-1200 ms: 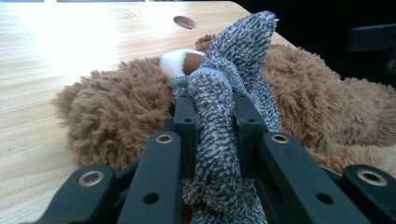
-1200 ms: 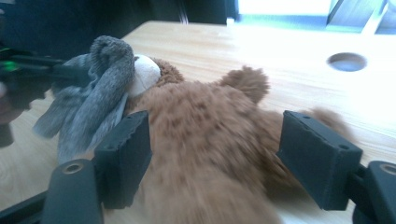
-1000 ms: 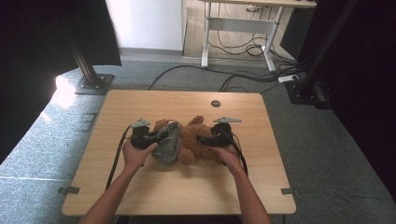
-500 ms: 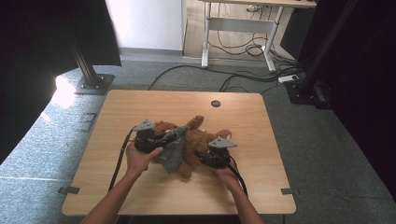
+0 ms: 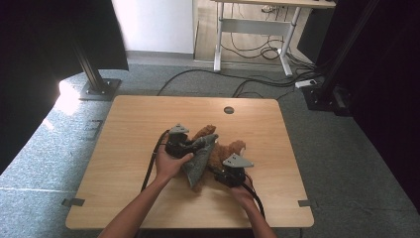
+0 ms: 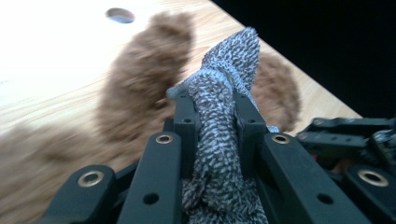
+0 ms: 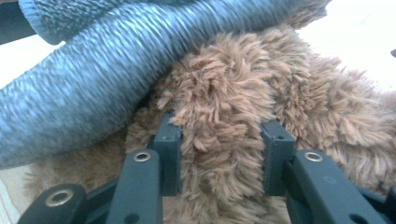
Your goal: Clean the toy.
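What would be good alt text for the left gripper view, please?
The left gripper is clamped on a fold of grey knitted cloth that rises between its two black jaws. Behind it a blurred brown plush toy lies on the light wooden table.

Readable text: none is showing on the wooden table (image 5: 133, 124).
Labels, brands, numbers: none is appearing on either gripper, the grey cloth or the brown plush.

The plush toy (image 5: 223, 151) lay on the table (image 5: 129, 124), toward its near middle. The cloth (image 5: 200, 158) draped over the toy's left side, between the left gripper (image 5: 190, 146) and the right gripper (image 5: 223, 174).
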Demonstrator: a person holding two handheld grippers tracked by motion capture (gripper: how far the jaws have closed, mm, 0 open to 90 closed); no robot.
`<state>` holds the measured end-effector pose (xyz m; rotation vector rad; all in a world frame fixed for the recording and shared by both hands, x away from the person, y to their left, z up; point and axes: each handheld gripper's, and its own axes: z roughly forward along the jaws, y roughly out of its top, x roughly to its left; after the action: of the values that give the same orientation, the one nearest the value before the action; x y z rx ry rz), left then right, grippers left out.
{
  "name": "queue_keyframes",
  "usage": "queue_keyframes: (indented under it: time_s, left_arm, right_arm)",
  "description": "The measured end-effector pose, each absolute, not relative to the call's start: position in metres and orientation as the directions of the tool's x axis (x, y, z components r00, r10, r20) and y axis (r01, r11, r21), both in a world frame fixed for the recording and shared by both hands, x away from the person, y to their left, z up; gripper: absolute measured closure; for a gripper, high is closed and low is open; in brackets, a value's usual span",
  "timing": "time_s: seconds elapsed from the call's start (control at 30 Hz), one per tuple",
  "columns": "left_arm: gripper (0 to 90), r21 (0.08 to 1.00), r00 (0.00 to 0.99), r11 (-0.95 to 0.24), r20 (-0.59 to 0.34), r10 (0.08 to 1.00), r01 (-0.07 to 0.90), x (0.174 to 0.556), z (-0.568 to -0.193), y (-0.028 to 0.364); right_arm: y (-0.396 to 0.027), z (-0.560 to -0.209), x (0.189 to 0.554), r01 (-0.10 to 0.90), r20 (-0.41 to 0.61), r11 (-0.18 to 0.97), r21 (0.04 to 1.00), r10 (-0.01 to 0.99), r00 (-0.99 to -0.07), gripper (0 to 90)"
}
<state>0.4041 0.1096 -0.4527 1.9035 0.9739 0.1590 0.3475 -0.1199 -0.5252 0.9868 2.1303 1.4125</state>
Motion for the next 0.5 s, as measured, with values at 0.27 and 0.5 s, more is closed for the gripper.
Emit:
queue_keyframes:
  time_s: [0.27, 0.5]
  left_arm:
    - [75.3, 0.811, 0.638, -0.195, -0.26, 0.725, 0.552, 0.393, -0.458, 0.157]
    - [75.7, 0.845, 0.595, -0.174, -0.196, 0.779, 0.506, 0.384, -0.444, 0.187]
  right_arm:
    - [-0.12, -0.526, 0.344, 0.317, 0.037, 0.259, 0.913, 0.719, -0.694, 59.4]
    - [-0.123, -0.527, 0.342, 0.313, 0.043, 0.25, 0.916, 0.715, -0.698, 59.9]
